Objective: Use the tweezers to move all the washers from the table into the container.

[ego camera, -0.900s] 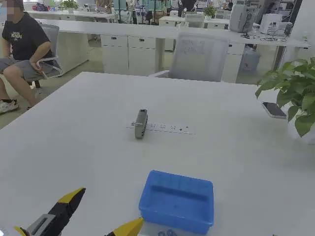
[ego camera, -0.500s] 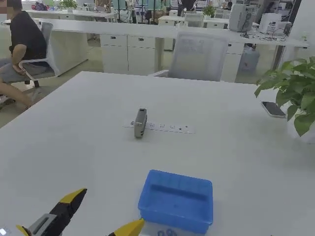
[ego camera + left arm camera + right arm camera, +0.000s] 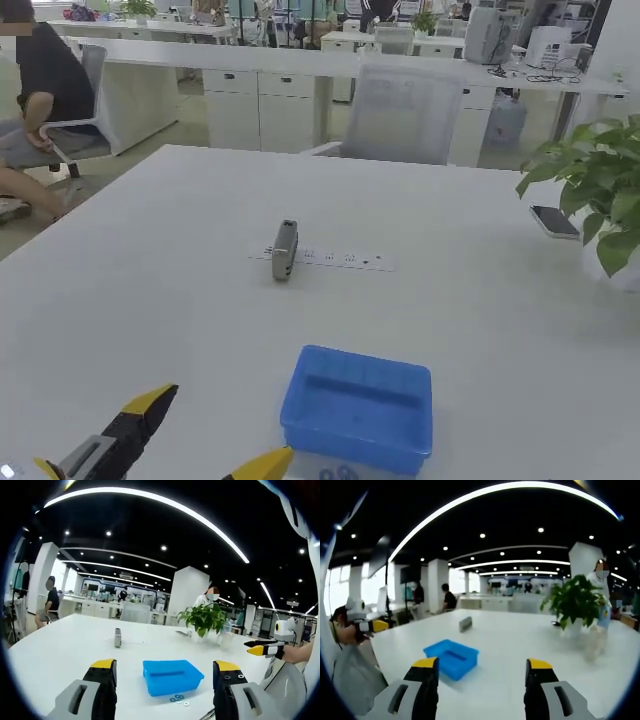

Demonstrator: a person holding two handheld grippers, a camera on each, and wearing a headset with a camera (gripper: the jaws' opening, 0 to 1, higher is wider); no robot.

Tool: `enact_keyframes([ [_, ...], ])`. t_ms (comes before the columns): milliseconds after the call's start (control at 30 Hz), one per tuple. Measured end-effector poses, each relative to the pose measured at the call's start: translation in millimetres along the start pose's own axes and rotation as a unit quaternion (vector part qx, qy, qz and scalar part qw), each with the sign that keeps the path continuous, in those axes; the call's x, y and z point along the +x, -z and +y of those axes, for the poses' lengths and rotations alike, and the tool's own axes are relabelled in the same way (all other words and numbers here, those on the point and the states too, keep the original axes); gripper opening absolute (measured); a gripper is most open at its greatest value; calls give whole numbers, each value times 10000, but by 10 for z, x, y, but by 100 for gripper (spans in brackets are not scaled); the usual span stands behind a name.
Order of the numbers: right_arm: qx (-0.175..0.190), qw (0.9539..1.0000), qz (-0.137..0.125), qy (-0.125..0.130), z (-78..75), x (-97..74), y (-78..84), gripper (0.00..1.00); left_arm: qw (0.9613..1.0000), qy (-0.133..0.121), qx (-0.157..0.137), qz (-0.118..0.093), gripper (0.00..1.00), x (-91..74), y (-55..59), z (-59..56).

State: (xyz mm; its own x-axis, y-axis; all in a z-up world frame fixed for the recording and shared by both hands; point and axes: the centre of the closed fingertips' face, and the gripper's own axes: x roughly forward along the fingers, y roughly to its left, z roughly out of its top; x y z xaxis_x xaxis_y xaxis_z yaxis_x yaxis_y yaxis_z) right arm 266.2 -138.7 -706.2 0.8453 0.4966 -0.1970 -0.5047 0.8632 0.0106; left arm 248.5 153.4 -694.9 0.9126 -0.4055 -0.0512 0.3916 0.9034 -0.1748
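While the left hand-held gripper (image 3: 164,665) has its jaws spread wide with nothing between them, and the right hand-held gripper (image 3: 481,663) is just as wide and empty, the washers (image 3: 178,699) lie in a small cluster on the desk (image 3: 75,645), just beside the near wall of the blue container (image 3: 172,684). The likely trouble is that neither grip holds tweezers yet. Such thin, flat rings may also skid from the tips, scatter, or drop short of the rim.
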Motion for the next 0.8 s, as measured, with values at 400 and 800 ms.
enact_keyframes([
  [400, -17, 10000, 30, -11, 1, 9, 12, 68, 10000, 10, 36, 24, 79, 3, 8, 0],
  [800, -4, 10000, 59, -15, -1, 24, 18, 67, 9999, 79, 39, 60, 79, 17, 12, -21],
])
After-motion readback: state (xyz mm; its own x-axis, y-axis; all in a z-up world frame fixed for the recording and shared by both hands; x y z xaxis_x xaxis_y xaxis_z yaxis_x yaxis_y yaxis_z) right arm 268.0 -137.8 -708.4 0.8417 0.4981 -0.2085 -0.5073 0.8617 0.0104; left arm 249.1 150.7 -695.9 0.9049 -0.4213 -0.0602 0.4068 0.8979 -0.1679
